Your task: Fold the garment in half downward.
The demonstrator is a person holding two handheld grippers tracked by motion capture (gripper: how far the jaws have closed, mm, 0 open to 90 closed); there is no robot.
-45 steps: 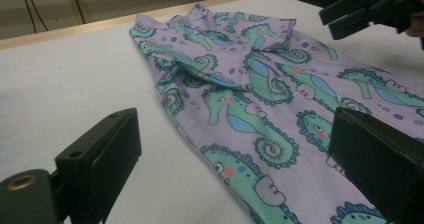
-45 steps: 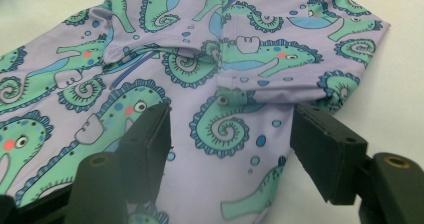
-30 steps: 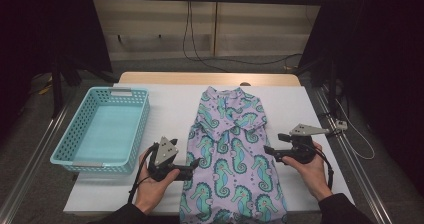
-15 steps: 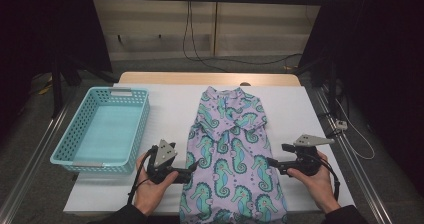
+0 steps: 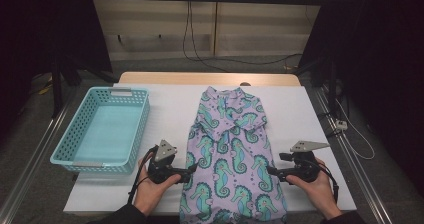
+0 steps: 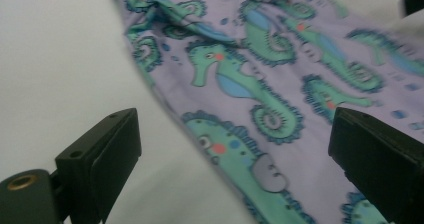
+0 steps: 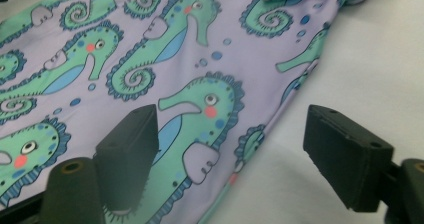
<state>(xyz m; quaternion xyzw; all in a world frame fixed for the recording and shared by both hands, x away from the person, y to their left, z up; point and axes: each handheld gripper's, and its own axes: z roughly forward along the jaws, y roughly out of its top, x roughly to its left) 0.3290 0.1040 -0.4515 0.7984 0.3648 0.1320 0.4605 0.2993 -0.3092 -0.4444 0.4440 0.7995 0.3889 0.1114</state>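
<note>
Both forearms entered from the near edge, each hand gripping a black two-jaw gripper. The left gripper (image 5: 190, 171) pointed right, jaws wide apart. The right gripper (image 5: 270, 171) pointed left, its jaws parted, having just narrowed slightly.

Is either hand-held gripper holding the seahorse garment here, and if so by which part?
Nothing is held. The left hand-held gripper and right hand-held gripper both stand open, each straddling a side edge of the garment without pinching it.
</note>
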